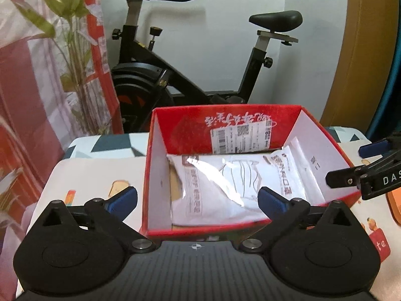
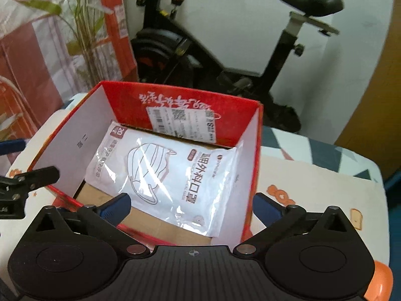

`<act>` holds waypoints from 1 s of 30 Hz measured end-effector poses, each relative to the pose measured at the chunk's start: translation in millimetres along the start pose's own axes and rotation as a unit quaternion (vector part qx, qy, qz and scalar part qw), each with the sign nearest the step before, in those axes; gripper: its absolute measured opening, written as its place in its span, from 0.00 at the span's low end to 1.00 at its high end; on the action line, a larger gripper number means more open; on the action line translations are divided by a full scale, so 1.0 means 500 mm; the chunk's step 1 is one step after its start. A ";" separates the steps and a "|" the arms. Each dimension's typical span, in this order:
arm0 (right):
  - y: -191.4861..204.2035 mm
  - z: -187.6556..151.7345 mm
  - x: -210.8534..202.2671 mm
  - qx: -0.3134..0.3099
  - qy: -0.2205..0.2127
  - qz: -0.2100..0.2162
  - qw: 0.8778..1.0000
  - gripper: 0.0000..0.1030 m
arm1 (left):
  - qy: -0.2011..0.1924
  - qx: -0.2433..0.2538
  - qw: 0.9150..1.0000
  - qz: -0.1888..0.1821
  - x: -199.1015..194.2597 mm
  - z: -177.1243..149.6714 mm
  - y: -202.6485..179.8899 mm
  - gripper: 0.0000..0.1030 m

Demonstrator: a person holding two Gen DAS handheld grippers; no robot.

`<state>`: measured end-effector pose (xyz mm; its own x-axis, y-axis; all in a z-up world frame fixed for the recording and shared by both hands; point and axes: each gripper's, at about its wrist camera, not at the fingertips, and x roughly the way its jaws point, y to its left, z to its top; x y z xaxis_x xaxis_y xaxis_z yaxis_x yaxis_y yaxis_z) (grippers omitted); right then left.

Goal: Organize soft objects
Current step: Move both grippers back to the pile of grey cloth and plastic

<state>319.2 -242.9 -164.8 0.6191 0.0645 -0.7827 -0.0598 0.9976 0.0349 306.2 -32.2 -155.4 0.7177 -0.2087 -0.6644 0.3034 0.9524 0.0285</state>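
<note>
The glossy white plastic packet of face masks (image 2: 165,175) lies flat inside the open red cardboard box with white inner walls (image 2: 62,150), on its brown floor, one end up near the far red wall, the other toward the near rim. In the right wrist view its long axis runs diagonally, from far-left down to near-right. And look at the tongs: the left gripper (image 1: 198,197) has its blue-padded fingers (image 1: 272,198) spread wide with nothing between them, one finger outside the box's left wall, the other over the packet's near corner. The right gripper (image 2: 193,207) is just as wide and just as empty, straddling the box's near-right corner. Both are released, neither touching the packet. It sits ahead of and below both, and looks a shade nearer the right one. Both tools tilt steeply down over the cartoon-printed tablecloth (image 2: 313,183). Behind stands a black exercise bike (image 1: 175,70). The packet seems stowed, so I'd judge this item done.
</note>
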 end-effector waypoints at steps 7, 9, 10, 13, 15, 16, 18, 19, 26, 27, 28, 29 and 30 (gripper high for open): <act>0.011 -0.063 -0.047 0.001 -0.036 -0.015 0.999 1.00 | -0.003 0.004 1.000 0.005 -0.049 -0.055 -0.001 1.00; 0.012 -0.088 -0.058 0.007 -0.045 -0.006 0.999 1.00 | 0.000 -0.001 1.000 0.005 -0.061 -0.081 -0.001 1.00; 0.014 -0.099 -0.062 0.009 -0.048 -0.001 0.999 1.00 | 0.000 -0.004 1.000 0.004 -0.067 -0.095 -0.001 1.00; 0.020 -0.146 -0.076 0.011 -0.066 0.021 0.998 1.00 | 0.008 -0.017 1.000 -0.004 -0.079 -0.135 0.003 1.00; 0.027 -0.177 -0.081 0.008 -0.076 0.029 0.997 1.00 | 0.017 -0.035 0.999 -0.010 -0.083 -0.163 0.010 1.00; 0.030 -0.195 -0.081 0.007 -0.081 0.032 0.996 1.00 | 0.021 -0.045 0.999 -0.015 -0.084 -0.175 0.013 1.00; 0.037 -0.226 -0.081 0.013 -0.088 0.038 0.995 1.00 | 0.029 -0.063 0.997 -0.022 -0.084 -0.198 0.019 1.00; 0.038 -0.241 -0.079 0.018 -0.088 0.046 0.995 0.99 | 0.033 -0.070 0.997 -0.023 -0.084 -0.209 0.021 1.00; 0.061 -0.326 -0.066 0.041 -0.095 0.076 0.992 0.92 | 0.049 -0.105 0.992 -0.055 -0.085 -0.264 0.017 0.93; 0.066 -0.336 -0.064 0.039 -0.096 0.077 0.992 0.88 | 0.049 -0.109 0.991 -0.058 -0.085 -0.271 0.016 0.90; 0.071 -0.345 -0.063 0.036 -0.096 0.078 0.992 0.84 | 0.049 -0.114 0.991 -0.059 -0.085 -0.279 0.016 0.89; 0.076 -0.351 -0.060 0.032 -0.096 0.082 0.991 0.82 | 0.049 -0.119 0.990 -0.058 -0.084 -0.287 0.016 0.84; 0.080 -0.355 -0.056 0.029 -0.093 0.085 0.992 0.78 | 0.051 -0.125 0.989 -0.058 -0.082 -0.292 0.016 0.77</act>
<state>160.4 -209.2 -251.8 0.7383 0.2310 -0.6337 -0.1353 0.9711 0.1964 187.4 16.3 -237.0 0.6158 -0.3088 -0.7249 0.2073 0.9511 -0.2290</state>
